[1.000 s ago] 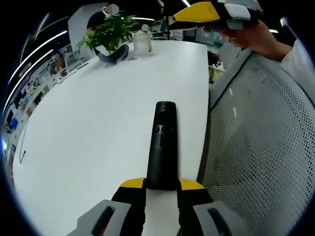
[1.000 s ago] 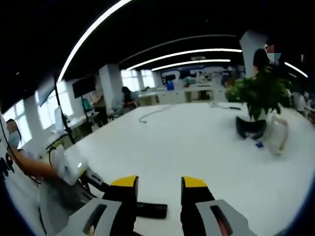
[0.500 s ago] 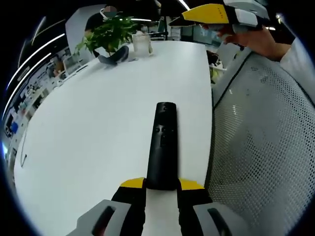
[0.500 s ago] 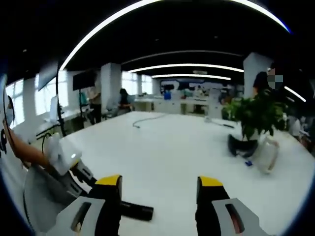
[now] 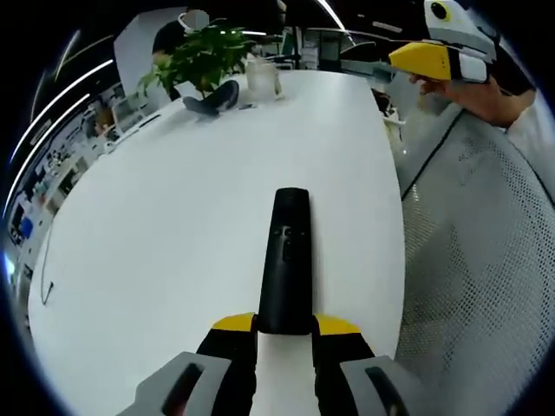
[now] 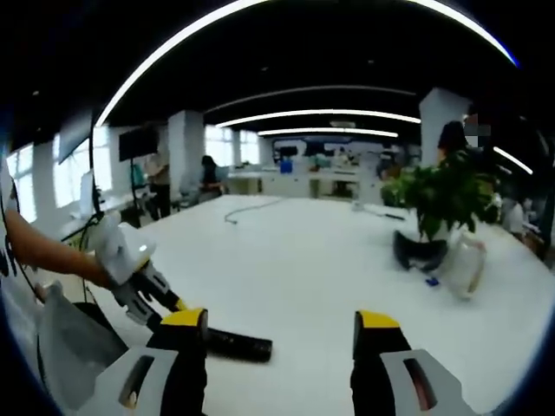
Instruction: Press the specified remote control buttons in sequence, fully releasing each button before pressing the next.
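A long black remote control [image 5: 286, 260] points away over the white table [image 5: 156, 225], and my left gripper [image 5: 286, 325] is shut on its near end. In the right gripper view the remote [image 6: 236, 345] shows from the side, with the left gripper [image 6: 143, 282] in a person's hand clamping its left end. My right gripper [image 6: 280, 322] is open with nothing between its jaws; it hangs above the table, up and to the right of the remote. The right gripper [image 5: 434, 59] also shows at the top right of the left gripper view, well clear of the remote.
A potted plant [image 5: 204, 54], a glass jar [image 5: 263, 78] and a dark curved object [image 5: 212, 95] stand at the table's far end. A thin cable [image 6: 247, 206] lies on the table. A grey mesh chair [image 5: 486, 260] stands along the table's right edge.
My right gripper's jaws have spread wider, and it has shifted rightward in the left gripper view. The left gripper keeps its hold on the remote.
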Action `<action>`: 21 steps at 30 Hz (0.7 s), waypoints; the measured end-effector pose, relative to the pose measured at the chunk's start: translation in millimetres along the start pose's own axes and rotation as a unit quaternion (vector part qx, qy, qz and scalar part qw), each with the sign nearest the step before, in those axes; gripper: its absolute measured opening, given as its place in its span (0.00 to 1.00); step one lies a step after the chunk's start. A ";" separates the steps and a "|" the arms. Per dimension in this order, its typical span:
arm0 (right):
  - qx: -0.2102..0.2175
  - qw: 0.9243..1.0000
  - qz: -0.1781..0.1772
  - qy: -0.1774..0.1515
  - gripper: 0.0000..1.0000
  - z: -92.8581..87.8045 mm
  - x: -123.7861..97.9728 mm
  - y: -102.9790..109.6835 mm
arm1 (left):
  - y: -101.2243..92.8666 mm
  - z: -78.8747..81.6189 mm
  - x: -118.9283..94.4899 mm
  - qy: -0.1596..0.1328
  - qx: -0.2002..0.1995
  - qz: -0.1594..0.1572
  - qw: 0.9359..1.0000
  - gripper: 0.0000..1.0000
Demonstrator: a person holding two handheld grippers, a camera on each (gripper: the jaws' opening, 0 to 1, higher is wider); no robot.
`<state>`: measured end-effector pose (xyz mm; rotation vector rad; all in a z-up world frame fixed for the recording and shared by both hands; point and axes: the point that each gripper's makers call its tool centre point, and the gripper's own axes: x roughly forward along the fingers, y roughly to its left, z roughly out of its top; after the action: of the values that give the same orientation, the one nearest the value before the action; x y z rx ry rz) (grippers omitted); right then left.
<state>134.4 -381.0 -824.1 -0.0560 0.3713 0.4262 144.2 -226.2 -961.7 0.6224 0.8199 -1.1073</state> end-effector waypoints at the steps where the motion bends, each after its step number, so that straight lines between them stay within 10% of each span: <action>1: 0.000 1.000 0.000 0.000 0.66 0.0 -0.2 -0.2 | 1.7 0.8 0.9 0.000 0.001 0.000 1.000 0.23; 21: 0.001 0.999 -0.034 0.000 0.69 -1.3 -0.7 -14.4 | 95.5 30.3 12.9 0.027 0.079 0.013 0.996 0.22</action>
<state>139.4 -394.6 -825.4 -0.0660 0.3687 0.3584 244.7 -224.6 -951.8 0.7975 0.7734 -1.1424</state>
